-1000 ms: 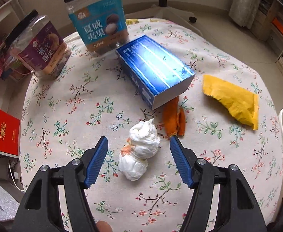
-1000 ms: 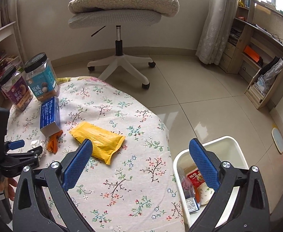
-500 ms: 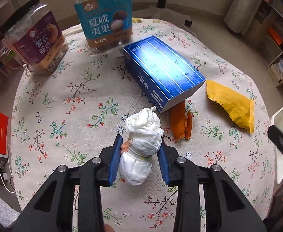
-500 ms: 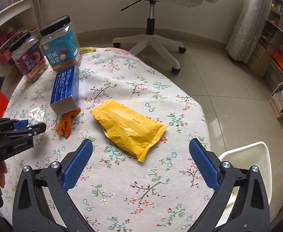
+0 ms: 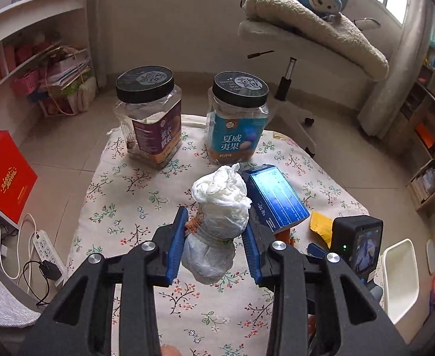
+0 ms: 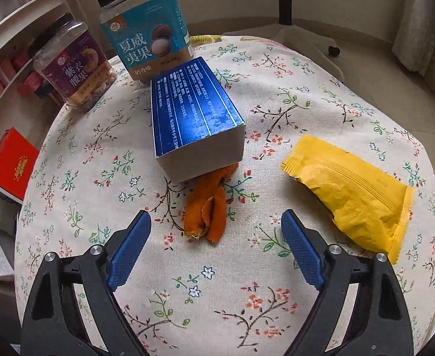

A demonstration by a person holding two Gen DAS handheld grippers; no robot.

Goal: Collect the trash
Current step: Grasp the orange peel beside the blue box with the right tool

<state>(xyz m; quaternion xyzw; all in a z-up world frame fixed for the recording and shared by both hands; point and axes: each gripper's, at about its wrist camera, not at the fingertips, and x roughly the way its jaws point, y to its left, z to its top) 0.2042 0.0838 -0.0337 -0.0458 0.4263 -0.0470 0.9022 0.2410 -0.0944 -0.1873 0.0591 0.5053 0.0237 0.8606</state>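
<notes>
My left gripper [image 5: 214,237] is shut on a crumpled white tissue wad [image 5: 219,207] and holds it lifted above the floral tablecloth [image 5: 122,195]. My right gripper [image 6: 216,237] is open and empty, low over the cloth, with an orange peel [image 6: 207,207] lying just ahead between its fingers. A yellow snack wrapper [image 6: 354,190] lies to the right of the peel; a corner of it shows in the left wrist view [image 5: 321,228]. The white trash bin [image 5: 401,279] stands on the floor at the table's right.
A blue box [image 6: 193,115] lies right behind the peel, touching it. Two black-lidded nut jars, purple [image 6: 72,68] and teal [image 6: 146,32], stand at the table's far side. An office chair [image 5: 306,38] stands beyond. A red box [image 5: 4,175] and power strip [image 5: 44,243] are left.
My left gripper has shut on the tissue wad and lifted it off the table. My right gripper has swung from the bin over the table and come down in front of the orange peel.
</notes>
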